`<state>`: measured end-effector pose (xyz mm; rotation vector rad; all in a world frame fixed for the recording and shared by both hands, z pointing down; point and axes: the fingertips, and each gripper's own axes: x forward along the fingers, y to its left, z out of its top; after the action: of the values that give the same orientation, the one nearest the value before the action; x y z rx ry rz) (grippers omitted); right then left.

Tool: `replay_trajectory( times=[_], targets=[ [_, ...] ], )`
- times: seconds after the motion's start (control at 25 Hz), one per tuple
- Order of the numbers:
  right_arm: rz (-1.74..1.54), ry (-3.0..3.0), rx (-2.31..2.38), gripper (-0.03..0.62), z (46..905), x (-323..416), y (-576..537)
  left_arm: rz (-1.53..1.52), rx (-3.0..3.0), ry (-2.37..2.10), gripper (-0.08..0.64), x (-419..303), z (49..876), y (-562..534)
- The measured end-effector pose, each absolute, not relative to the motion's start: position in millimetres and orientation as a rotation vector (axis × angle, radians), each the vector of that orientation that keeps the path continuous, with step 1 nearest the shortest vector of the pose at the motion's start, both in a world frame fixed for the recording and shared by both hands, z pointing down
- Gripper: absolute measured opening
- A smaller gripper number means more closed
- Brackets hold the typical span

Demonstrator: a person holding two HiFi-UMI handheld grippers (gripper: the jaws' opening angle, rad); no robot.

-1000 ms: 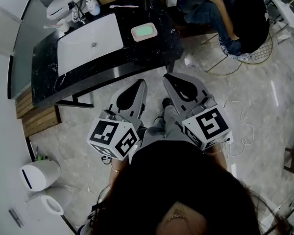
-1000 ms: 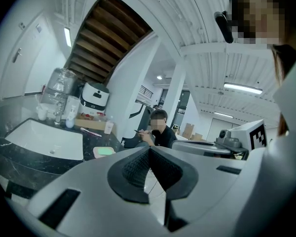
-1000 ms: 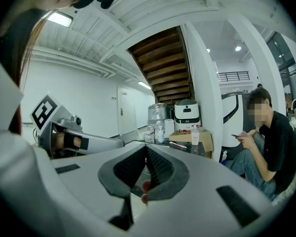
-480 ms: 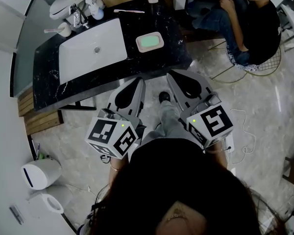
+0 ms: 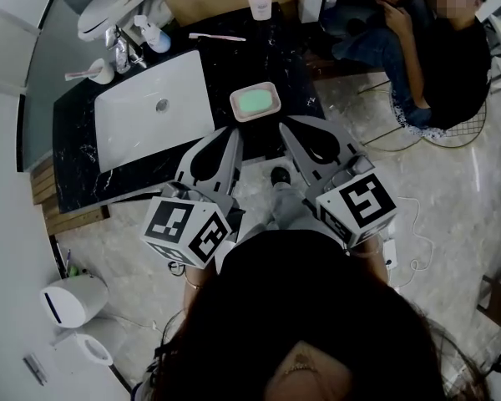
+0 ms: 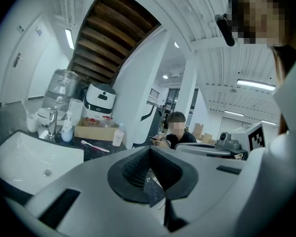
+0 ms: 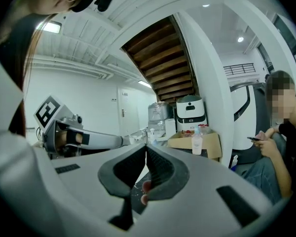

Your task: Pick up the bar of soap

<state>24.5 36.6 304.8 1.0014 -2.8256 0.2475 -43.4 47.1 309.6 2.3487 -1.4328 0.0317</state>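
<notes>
Grey left gripper [image 5: 232, 132] had its jaws pressed together with nothing between them; right gripper [image 5: 285, 128] the same, closed and empty. Both had stayed closed through the last second. What changed: both grippers travelled forward side by side toward the black counter [image 5: 75, 140], which sat well ahead of the tips a second earlier. By this moment the tips hung over its front edge, off the near right corner of the white basin [image 5: 154, 107]. The green bar of soap [image 5: 256, 101] lay untouched in its dish [image 5: 235, 111], just right of the basin and just beyond the two tips, between their lines. For the task this looked like the end of the approach only. No grasp had begun, and whichever gripper took the soap would likely have to open first. Counts: two grippers, one soap bar, one dish, one basin, one toothbrush [image 5: 217, 37] beyond the basin's far right corner, one pump bottle [image 5: 260, 2] further beyond, one seated person [image 5: 434, 48] well right of the basin.
</notes>
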Motion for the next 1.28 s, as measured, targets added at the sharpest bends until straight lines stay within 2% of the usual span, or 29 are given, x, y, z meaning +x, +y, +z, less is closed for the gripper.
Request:
replay_trajectory(
  times=[0.48,1.28],
  targets=[
    [0.264,-2.838,0.863,0.009,322.0,20.0,-38.9,0.029,2.271,-1.548,-0.003,-59.3,309.8,-28.8],
    [0.235,-2.768,0.758,0.011,354.9,-3.1,-91.3,0.021,2.233,-1.597,-0.003,-93.3,307.3,-78.6]
  ],
)
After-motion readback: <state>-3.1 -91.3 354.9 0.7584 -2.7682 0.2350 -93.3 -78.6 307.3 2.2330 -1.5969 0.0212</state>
